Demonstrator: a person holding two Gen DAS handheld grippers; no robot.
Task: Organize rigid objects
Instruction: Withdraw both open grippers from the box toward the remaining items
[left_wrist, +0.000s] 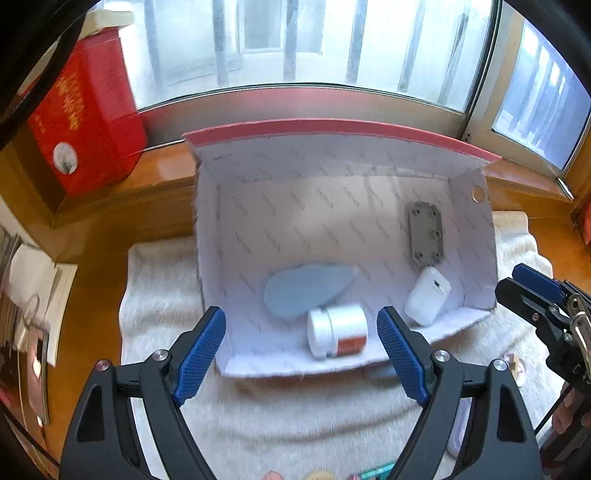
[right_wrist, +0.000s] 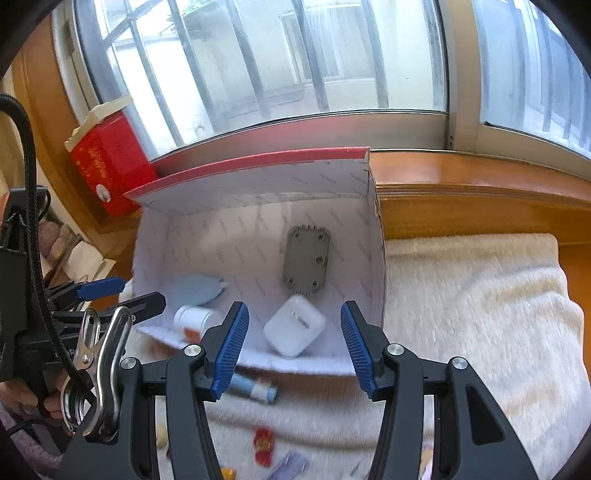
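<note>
Left wrist view looks down past the left gripper, whose ribbed blue pads are spread wide with nothing between them, hanging over the near lip of an open cardboard box. Right wrist view shows the right gripper likewise spread and empty, its blue pads framing a white rounded case that lies in the box's front right corner.

Just beyond the left gripper a white plastic jar lies on its side, its long axis running left to right, lid end to the left and an orange label on the body. Behind it rests a flat, pale blue teardrop piece, its narrow tip aimed right and slightly away. A grey rectangular plate with round screw holes lies flat farther back on the right, its long axis running toward the window.

The box has white printed lining and a red outer edge, and sits on a nubby cream towel over a glossy wooden surface. A red carton stands on the sill at left.
</note>
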